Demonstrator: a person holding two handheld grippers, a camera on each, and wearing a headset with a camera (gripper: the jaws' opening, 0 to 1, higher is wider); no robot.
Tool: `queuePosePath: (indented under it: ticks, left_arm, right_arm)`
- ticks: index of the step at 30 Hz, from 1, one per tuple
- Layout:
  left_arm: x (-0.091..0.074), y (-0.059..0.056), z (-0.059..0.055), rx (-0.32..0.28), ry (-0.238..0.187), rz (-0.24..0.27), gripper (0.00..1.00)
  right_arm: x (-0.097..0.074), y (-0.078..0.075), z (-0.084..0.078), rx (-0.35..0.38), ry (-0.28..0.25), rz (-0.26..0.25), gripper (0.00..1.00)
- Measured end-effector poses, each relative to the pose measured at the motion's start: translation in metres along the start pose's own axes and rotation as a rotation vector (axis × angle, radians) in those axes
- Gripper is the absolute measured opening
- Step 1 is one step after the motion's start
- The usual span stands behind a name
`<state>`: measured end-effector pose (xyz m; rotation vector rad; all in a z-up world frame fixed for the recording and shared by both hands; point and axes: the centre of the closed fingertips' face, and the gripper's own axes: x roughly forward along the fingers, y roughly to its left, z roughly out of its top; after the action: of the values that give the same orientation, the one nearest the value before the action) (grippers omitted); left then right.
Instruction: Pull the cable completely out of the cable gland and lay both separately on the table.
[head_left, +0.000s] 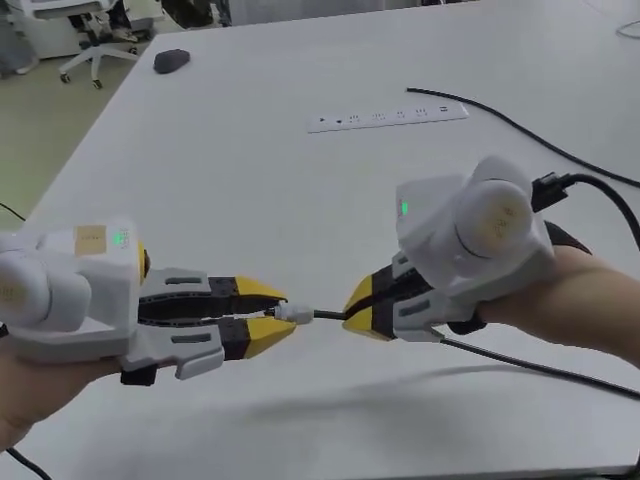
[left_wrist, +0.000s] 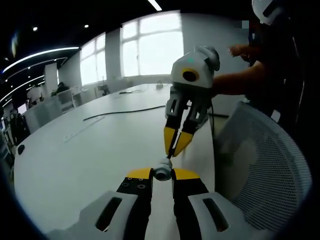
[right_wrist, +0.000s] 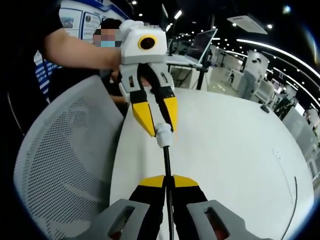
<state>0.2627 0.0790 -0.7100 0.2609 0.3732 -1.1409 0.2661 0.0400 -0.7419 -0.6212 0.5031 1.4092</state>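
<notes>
1. The left tool (head_left: 283, 312) is being held in from 9 o'clock in the head view. Its yellow-tipped jaws are closed to a narrow gap on the white cable gland (head_left: 293, 313).
2. The right tool (head_left: 352, 312) is being held at 3 o'clock of the gland, just beside it. Its jaws are pressed together on the black cable (head_left: 330, 315).
3. A short bare stretch of cable is being spanned between the two tools, and its end is seated in the gland, not yet out.
4. In the right gripper view, the cable is being run straight toward 12 o'clock from between that tool's own tips into the gland.
5. The rest of the cable is being trailed out behind the right tool toward 4 o'clock, across the white surface (head_left: 300, 200).
6. Both tools are being held low over the surface; whether they touch it cannot be told.
7. A power strip (head_left: 388, 117) is being seen at 12 o'clock and a dark mouse (head_left: 171, 60) at 11 o'clock, both well apart from the work.
</notes>
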Motion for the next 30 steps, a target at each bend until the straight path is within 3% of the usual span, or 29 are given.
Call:
queuePosePath:
  ticks: [9,17,23,24,30]
  left_arm:
    - [-0.016,0.004,-0.005,-0.015,-0.012,0.041,0.15]
    - [-0.042,0.007,-0.019,-0.056,-0.014,0.097,0.15]
    - [-0.059,0.011,-0.032,-0.092,-0.017,0.141,0.15]
    - [-0.061,0.011,-0.033,-0.097,-0.019,0.144,0.15]
    - [-0.074,0.014,-0.042,-0.124,-0.030,0.171,0.15]
  right_arm:
    - [0.000,-0.001,-0.004,0.016,0.019,0.002,0.00]
    - [0.002,-0.006,-0.002,0.021,0.030,-0.014,0.00]
    - [0.009,-0.005,0.008,0.046,0.021,-0.001,0.00]
    - [0.011,-0.003,0.013,0.096,0.004,0.005,0.00]
    - [0.024,-0.008,0.029,0.140,-0.031,0.005,0.00]
